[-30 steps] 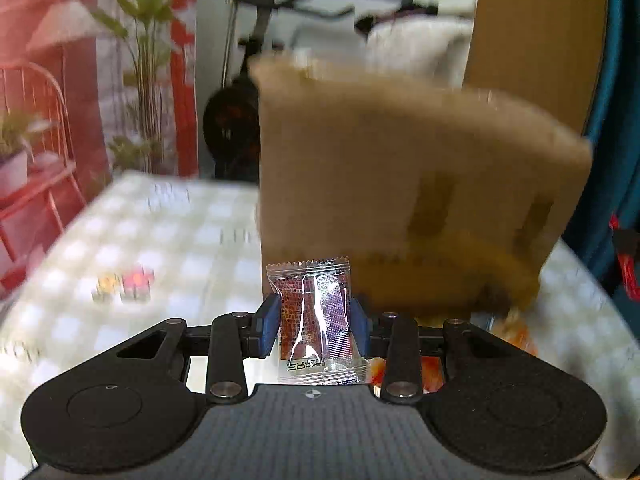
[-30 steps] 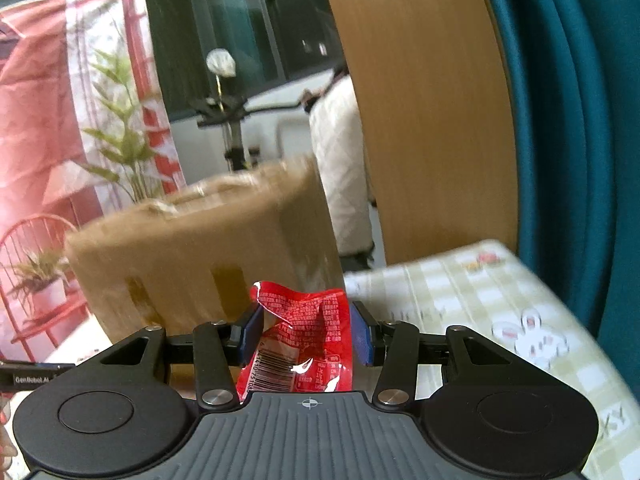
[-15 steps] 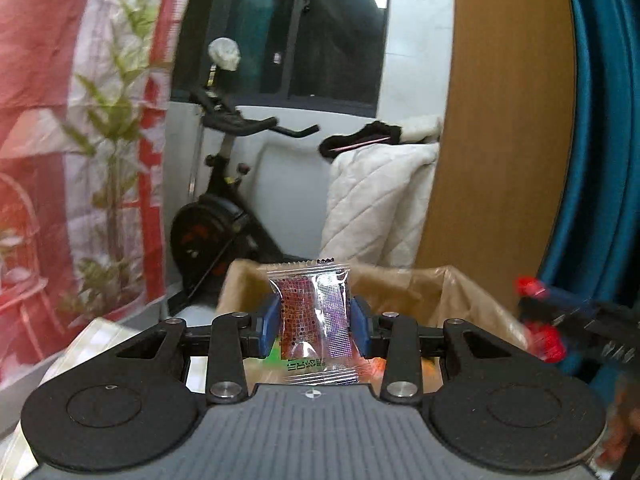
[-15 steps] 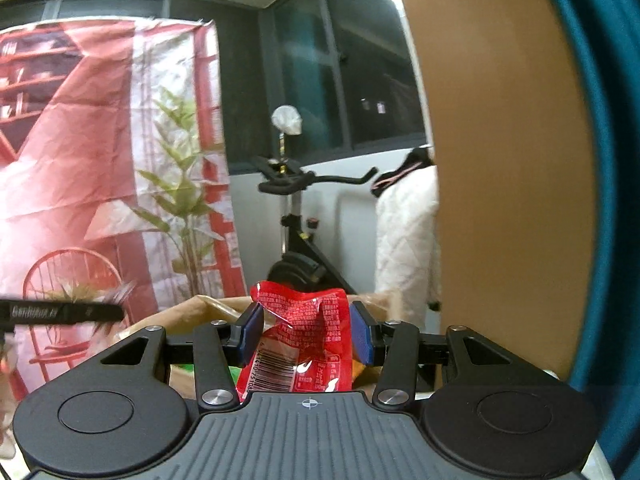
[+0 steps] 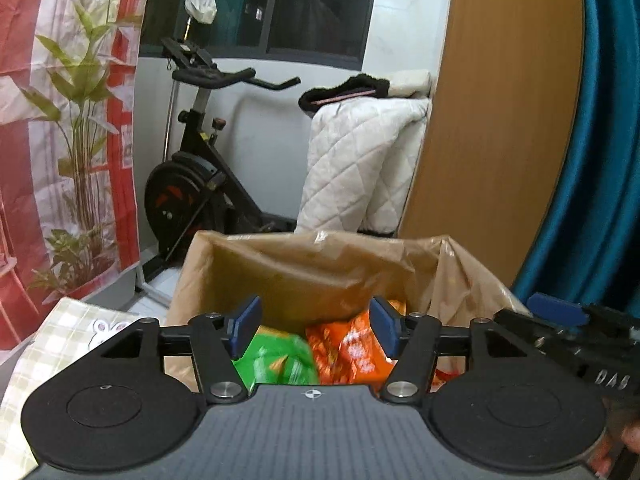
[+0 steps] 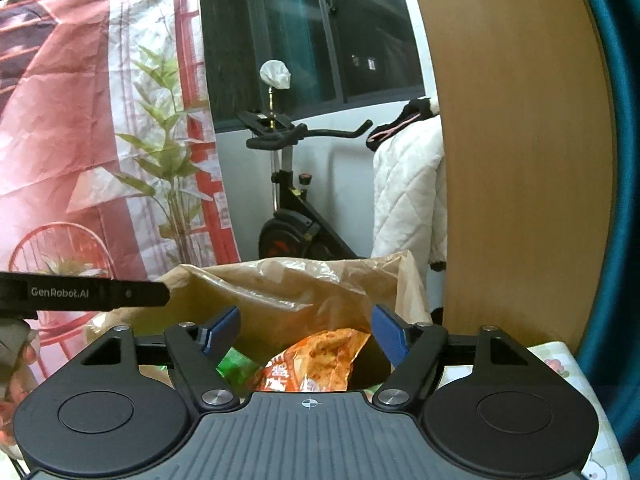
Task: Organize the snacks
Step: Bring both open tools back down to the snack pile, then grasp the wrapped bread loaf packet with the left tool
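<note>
Left gripper [image 5: 313, 323] hangs over the mouth of the brown cardboard box lined with tan plastic film [image 5: 296, 264], blue pads spread wide, nothing between them. Right gripper [image 6: 307, 333] is over the same box [image 6: 288, 284], spread wide too, also empty! Down inside sit a crinkled orange snack bag [image 5: 352, 350] and a bright green snack packet [image 5: 280, 360]; the right view shows the orange bag [image 6: 316, 360] beside the green one [image 6: 234, 368]. The box stands on a checked tablecloth [image 5: 52, 336]. Beyond: a black exercise bike [image 5: 192, 184] and a white quilted blanket [image 5: 356, 168].
</note>
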Demonstrator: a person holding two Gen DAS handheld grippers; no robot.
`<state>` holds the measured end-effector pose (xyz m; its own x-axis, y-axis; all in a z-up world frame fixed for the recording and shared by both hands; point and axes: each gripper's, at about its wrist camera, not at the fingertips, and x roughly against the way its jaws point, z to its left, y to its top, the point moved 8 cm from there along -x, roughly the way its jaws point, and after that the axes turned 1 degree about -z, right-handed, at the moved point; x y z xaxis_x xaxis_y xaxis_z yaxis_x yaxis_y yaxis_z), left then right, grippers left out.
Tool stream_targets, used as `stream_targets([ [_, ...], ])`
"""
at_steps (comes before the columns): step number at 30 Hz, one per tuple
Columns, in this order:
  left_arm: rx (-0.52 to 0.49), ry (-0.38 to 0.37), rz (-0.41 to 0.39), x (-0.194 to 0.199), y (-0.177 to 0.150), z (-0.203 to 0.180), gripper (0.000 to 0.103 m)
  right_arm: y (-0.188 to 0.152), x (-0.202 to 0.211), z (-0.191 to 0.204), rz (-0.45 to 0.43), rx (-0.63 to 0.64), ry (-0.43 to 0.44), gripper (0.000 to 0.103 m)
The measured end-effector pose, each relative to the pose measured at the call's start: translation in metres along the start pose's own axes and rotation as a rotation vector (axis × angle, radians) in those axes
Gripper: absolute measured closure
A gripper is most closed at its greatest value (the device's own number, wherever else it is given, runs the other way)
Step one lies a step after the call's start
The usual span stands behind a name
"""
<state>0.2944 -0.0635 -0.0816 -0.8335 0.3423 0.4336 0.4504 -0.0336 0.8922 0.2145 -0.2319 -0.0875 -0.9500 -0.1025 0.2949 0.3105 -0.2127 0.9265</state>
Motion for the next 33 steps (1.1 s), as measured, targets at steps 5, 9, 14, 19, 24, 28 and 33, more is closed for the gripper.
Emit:
stream_targets([
  [5,0.001,-0.006,0.014,0.041,-0.019,0.018,0.031,-0.01,0.028,0.0,-0.005,-0.029,0.018,0.034],
  [9,0.006,-0.007,0.023,0.071,-0.04,0.028,0.024,-0.027,0.053,0.004,0.0,-0.05,0.034,0.034],
  [14,0.013,-0.024,0.08,0.097,-0.083,0.036,0.024,-0.064,0.074,0.02,0.047,-0.057,0.047,0.034],
  [19,0.004,-0.051,0.182,0.112,-0.138,0.041,0.024,-0.12,0.082,0.045,0.155,-0.077,0.076,0.035],
  [24,0.021,-0.06,0.266,0.121,-0.181,0.056,0.025,-0.179,0.083,0.083,0.296,-0.089,0.118,0.036],
  [28,0.036,-0.06,0.31,0.128,-0.202,0.069,0.026,-0.217,0.087,0.126,0.403,-0.054,0.181,0.036],
  [33,0.047,-0.073,0.322,0.132,-0.211,0.079,0.026,-0.243,0.093,0.172,0.508,-0.01,0.244,0.029],
])
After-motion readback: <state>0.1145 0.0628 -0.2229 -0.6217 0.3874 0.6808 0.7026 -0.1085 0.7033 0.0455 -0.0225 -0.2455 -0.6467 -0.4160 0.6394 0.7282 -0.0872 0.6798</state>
